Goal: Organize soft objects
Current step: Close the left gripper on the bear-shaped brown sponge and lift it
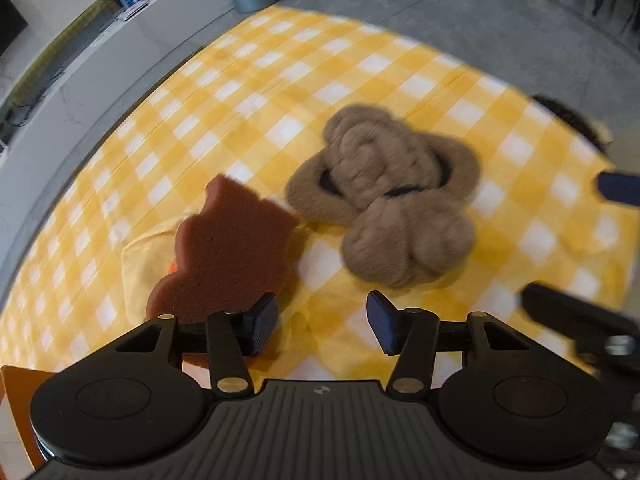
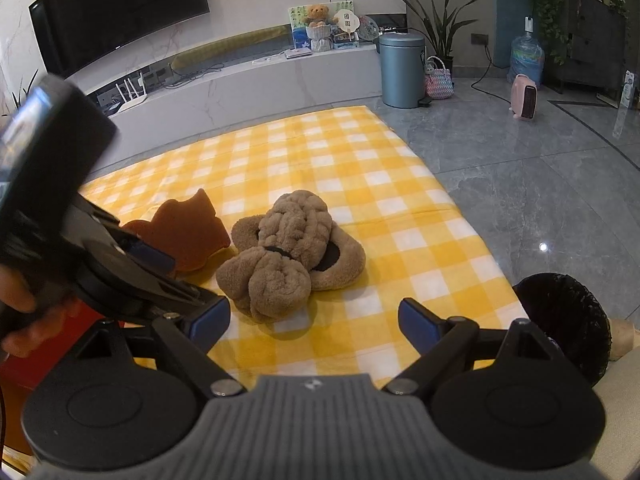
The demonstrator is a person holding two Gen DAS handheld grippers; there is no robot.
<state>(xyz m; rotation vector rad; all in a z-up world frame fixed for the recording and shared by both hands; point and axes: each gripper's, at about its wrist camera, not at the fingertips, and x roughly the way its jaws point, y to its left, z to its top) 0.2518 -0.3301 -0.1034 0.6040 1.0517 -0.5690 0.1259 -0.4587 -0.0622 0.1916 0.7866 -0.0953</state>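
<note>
A brown sponge (image 1: 224,248) cut in a bear-like outline stands tilted on a plain yellow cloth (image 1: 138,258), just left of my left gripper (image 1: 322,322). That gripper is open, and only checked cloth shows between its fingers. One blue pad (image 2: 154,258) of it shows in the right wrist view, close to the sponge (image 2: 180,232). A tan rolled-towel bear (image 1: 384,200) lies in the middle of the yellow checked cloth (image 1: 280,80). My right gripper (image 2: 314,320) is open and holds nothing, with the towel bear (image 2: 288,252) just beyond its fingertips.
A red-orange box (image 2: 36,364) sits at the near left. A dark pleated fan-like object (image 2: 560,316) lies at the cloth's right edge. Beyond the cloth are grey floor tiles, a blue-grey bin (image 2: 402,70) and a low TV bench (image 2: 240,80).
</note>
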